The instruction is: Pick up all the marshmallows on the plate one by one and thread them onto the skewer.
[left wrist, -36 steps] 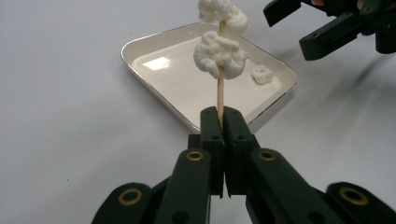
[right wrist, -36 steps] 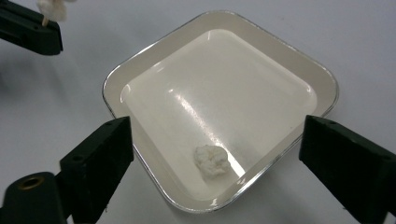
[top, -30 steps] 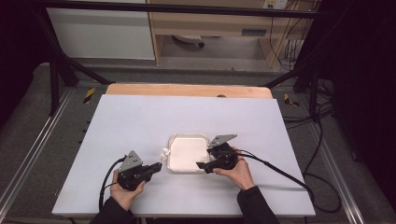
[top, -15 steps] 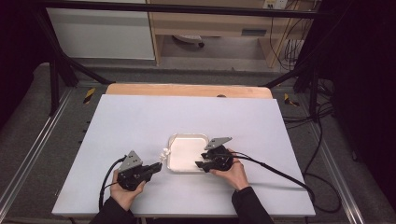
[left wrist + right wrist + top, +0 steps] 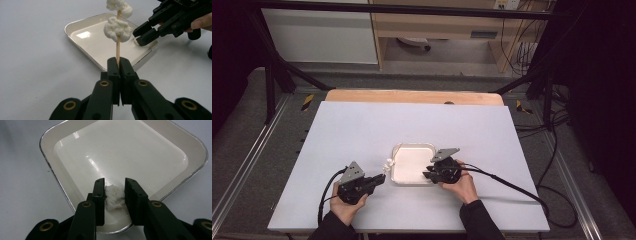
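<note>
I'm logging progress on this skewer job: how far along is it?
Done: two white pieces are already threaded on the wooden skewer, which the left tool clamps upright. In hand: the right tool is closed around a third white piece in the white tray. Left: lift that piece and push it onto the skewer. No other loose pieces are visible in the tray.

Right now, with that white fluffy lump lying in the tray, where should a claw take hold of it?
Probably across its middle, from above and the tray's near rim. The lump is soft and low on the tray floor beside that rim, so pinching its two sides suits it. The right claw already straddles it that way, a jaw on each side.
</note>
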Available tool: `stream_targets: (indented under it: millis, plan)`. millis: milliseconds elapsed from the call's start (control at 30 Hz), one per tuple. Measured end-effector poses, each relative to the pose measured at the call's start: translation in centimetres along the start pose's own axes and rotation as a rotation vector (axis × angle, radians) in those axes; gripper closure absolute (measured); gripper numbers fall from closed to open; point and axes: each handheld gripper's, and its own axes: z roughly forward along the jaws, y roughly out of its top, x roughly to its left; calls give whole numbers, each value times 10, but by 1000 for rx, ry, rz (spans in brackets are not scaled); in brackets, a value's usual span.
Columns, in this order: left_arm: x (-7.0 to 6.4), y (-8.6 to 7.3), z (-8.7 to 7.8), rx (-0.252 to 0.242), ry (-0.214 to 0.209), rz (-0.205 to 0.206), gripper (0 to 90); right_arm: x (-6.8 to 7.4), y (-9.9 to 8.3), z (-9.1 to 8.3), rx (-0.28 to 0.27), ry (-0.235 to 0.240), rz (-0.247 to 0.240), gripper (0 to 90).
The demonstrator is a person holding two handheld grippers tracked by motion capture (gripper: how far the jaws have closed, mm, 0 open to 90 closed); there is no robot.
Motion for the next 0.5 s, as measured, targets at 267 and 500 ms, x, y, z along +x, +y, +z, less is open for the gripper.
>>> stream_targets:
  millis: [267,500]
  plan:
    - [0,0,1,1,-4,0,883,-1,1,0,-6,8,18,753]
    - [0,0,0,-1,-5,-2,883,-2,7,-11,-55,36,43,758]
